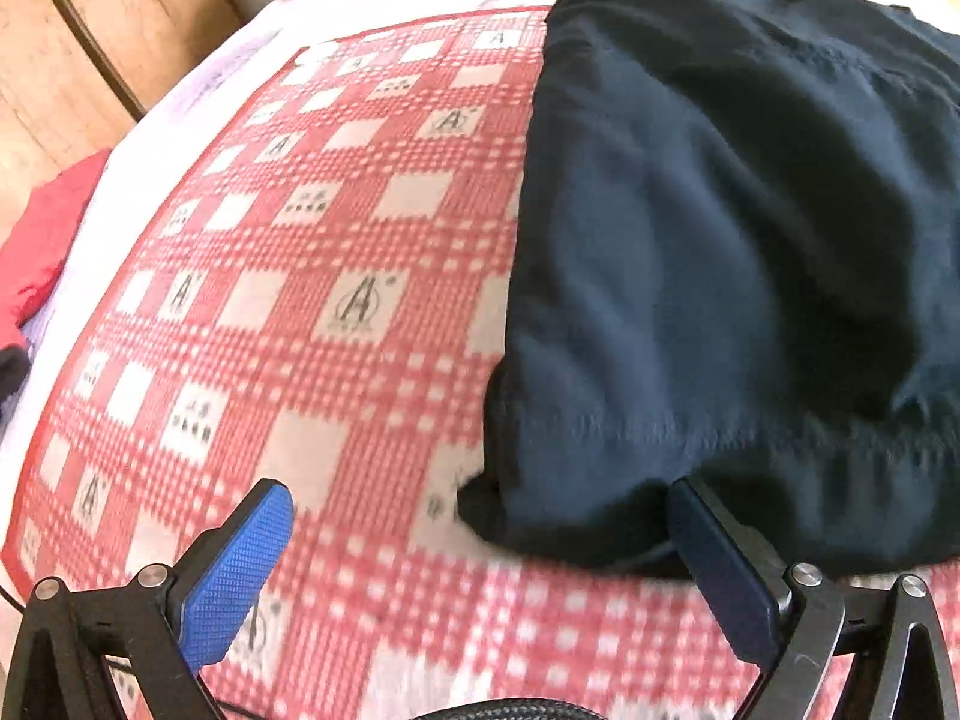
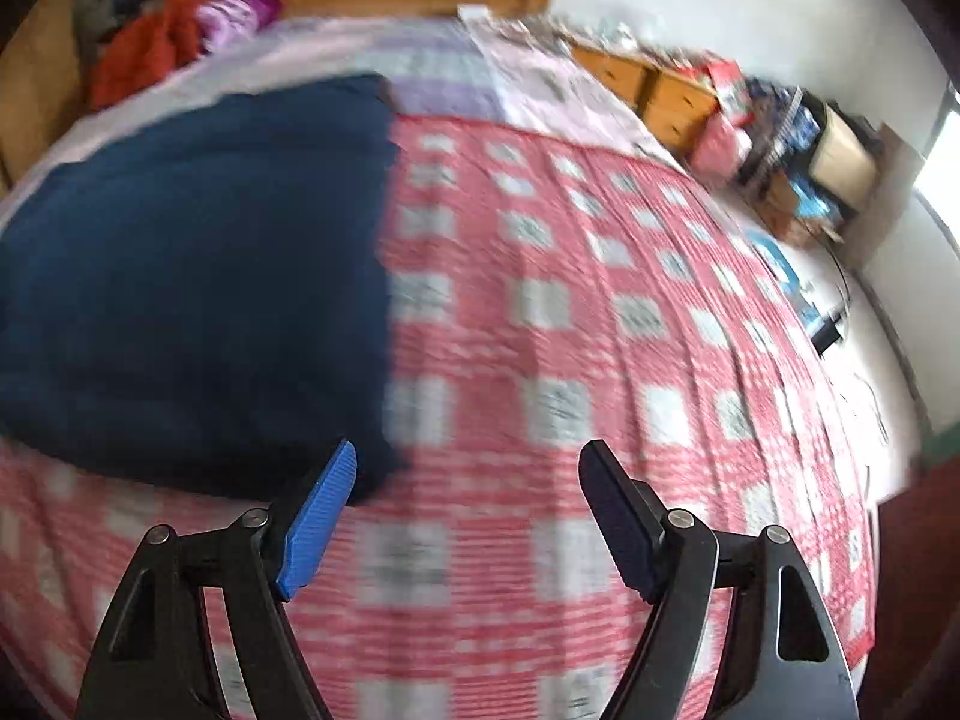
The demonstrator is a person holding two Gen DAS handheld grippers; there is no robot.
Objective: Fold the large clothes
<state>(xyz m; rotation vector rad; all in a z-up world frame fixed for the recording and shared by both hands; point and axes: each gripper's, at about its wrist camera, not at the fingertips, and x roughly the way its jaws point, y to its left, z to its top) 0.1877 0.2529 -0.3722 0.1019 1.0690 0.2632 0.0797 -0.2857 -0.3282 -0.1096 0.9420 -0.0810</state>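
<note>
Fingers on both the left gripper (image 1: 480,498) and right gripper (image 2: 468,456) are spread wide, pinching nothing, right at the near edge of the folded navy garment (image 1: 720,240) lying on the red checked blanket (image 1: 288,276).

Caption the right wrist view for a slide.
Open right gripper above red-and-white checked bedspread, beside the folded dark navy garment.

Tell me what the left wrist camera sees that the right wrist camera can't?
Only the left wrist view shows the red cloth hanging off the bed's side. Only the right wrist view shows the wooden drawers and purple cloth. Both show the dark blue garment, the red checked blanket and an open gripper: left gripper, right gripper.
</note>
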